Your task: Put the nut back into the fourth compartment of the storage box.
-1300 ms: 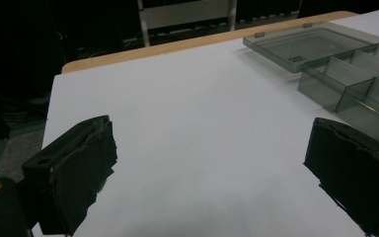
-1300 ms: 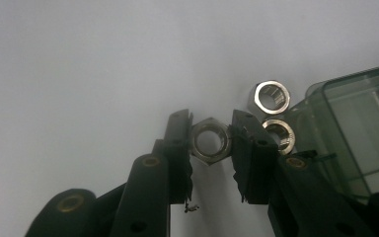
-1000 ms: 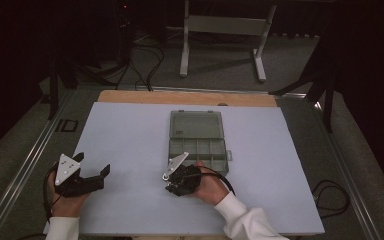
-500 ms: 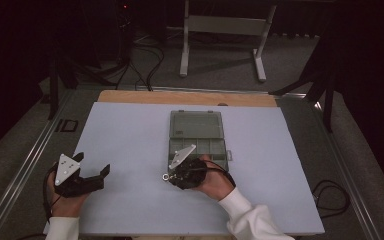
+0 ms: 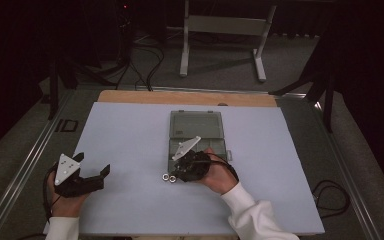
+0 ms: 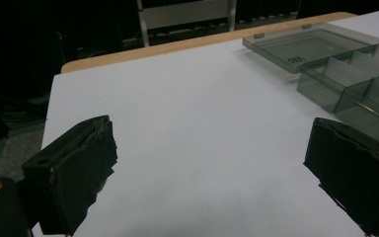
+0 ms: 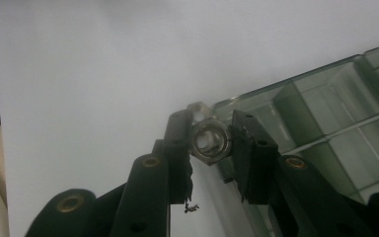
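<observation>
There are two grippers, one clear plastic box [image 5: 196,125] with its lid open flat behind it, and three metal nuts that I can count: two nuts on the mat [image 5: 168,177] lying side by side in the high view, just left of the right gripper [image 5: 179,171], and one held nut [image 7: 209,140] pinched between that gripper's two black jaws. The held nut sits right at the jaw tips, up off the white mat [image 5: 130,135] and just beside the box's near corner. The left gripper [image 6: 212,168] rests far to the left with its jaws wide apart and nothing between them.
</observation>
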`<state>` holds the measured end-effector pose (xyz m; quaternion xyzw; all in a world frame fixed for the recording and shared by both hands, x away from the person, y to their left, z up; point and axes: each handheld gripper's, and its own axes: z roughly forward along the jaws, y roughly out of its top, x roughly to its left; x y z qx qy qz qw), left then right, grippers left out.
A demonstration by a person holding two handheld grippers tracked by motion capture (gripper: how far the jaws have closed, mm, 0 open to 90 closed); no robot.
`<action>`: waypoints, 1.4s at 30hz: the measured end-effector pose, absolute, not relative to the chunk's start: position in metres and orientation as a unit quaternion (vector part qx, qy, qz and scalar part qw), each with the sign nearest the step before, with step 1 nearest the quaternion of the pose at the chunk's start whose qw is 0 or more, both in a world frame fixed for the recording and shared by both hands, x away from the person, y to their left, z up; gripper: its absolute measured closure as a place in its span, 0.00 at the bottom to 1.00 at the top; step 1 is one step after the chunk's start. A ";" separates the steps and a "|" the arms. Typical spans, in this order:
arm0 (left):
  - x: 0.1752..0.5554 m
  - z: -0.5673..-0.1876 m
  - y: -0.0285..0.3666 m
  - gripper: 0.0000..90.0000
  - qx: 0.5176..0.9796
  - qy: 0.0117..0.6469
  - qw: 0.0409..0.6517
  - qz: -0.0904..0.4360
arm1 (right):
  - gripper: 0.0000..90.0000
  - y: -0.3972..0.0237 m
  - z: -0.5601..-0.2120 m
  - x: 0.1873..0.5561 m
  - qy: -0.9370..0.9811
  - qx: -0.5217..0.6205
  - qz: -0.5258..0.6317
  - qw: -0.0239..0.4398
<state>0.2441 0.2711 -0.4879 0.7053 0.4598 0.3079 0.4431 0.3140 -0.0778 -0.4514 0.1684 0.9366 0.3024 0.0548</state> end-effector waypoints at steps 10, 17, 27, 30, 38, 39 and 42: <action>0.244 -0.488 0.272 0.05 0.704 0.461 0.443 0.309 | 0.78 -0.084 -0.436 0.326 0.932 0.181 0.306 0.064; 0.244 -0.488 0.273 0.05 0.700 0.463 0.445 0.312 | 0.78 -0.086 -0.432 0.334 0.932 0.189 0.302 0.065; 0.244 -0.488 0.273 0.05 0.703 0.462 0.443 0.310 | 0.78 -0.094 -0.429 0.345 0.927 0.212 0.300 0.074; 0.244 -0.488 0.273 0.05 0.704 0.461 0.443 0.310 | 0.78 -0.098 -0.427 0.349 0.925 0.222 0.299 0.076; 0.244 -0.488 0.273 0.05 0.704 0.462 0.442 0.310 | 0.78 -0.105 -0.420 0.356 0.920 0.236 0.300 0.086; 0.244 -0.488 0.273 0.05 0.704 0.462 0.442 0.310 | 0.78 -0.106 -0.419 0.357 0.919 0.240 0.300 0.086; 0.245 -0.488 0.272 0.05 0.704 0.462 0.443 0.308 | 0.78 -0.109 -0.417 0.360 0.917 0.244 0.302 0.089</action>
